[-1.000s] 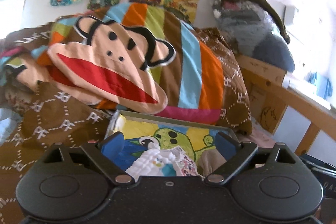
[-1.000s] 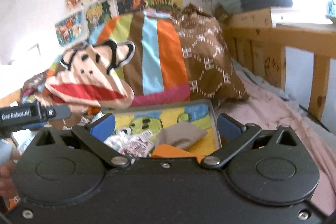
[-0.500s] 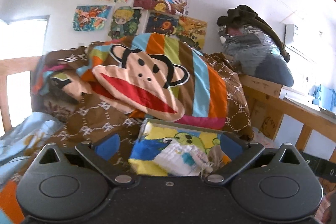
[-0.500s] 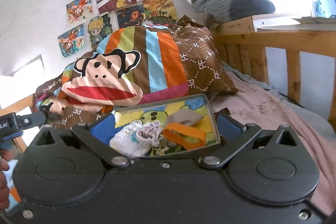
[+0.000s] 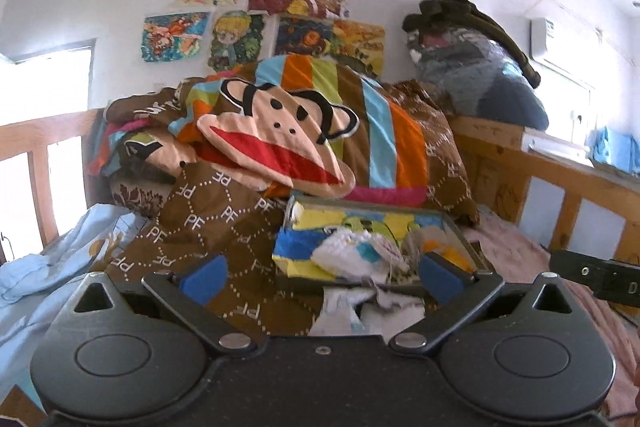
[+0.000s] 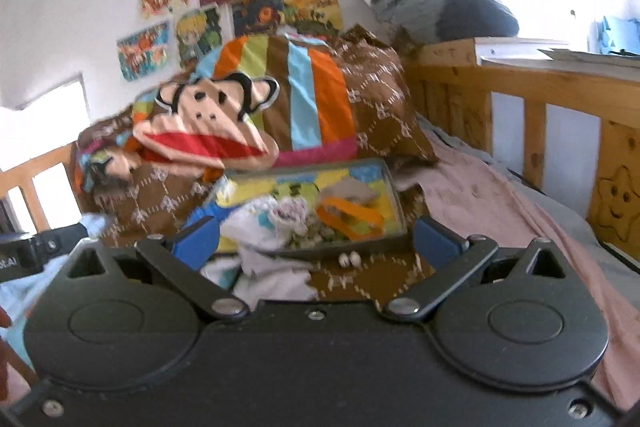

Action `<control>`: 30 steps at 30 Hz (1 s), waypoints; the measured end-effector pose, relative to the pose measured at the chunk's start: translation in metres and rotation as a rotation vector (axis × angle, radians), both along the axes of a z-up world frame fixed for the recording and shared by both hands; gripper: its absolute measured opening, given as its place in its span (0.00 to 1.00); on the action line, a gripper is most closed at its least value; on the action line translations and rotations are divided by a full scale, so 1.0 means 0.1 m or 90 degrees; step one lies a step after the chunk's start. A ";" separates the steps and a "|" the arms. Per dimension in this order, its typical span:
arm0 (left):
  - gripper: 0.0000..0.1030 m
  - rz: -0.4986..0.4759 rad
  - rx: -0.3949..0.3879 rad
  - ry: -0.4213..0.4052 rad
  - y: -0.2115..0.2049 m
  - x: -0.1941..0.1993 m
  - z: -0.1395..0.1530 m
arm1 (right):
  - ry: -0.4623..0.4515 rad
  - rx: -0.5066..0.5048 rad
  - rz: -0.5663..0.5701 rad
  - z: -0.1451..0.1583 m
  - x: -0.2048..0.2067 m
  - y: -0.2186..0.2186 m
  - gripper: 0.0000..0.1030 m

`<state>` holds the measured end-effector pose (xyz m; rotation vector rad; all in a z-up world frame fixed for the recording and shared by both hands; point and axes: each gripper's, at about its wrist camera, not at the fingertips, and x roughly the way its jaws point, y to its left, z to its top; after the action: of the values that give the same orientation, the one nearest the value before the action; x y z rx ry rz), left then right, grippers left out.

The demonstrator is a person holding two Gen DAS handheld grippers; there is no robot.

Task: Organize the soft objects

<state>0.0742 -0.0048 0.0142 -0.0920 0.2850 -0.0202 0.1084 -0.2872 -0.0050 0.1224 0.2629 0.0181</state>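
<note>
The left gripper [image 5: 322, 273] and the right gripper [image 6: 316, 239] both stood wide apart, gripping nothing. Just beyond their blue pads lay the tray [image 6: 394, 187] on the brown quilt [image 5: 200, 223], holding the soft items [image 5: 360, 251]. Farther off rose the monkey-face pillow [image 5: 280, 143].

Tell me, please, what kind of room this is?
Most likely a child's bedroom. A wooden bed frame holds a striped monkey-face quilt, cartoon posters cover the wall, and a tray of small soft items lies on the bedding.
</note>
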 end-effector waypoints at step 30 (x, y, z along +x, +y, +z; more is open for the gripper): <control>0.99 0.019 -0.007 0.039 -0.02 -0.44 -0.17 | 0.031 -0.103 -0.027 -0.04 -0.49 0.37 1.00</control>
<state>0.0307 -0.0071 -0.0024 -0.1085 0.3443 0.0103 0.0597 -0.2503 -0.0090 -0.0319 0.3086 -0.0489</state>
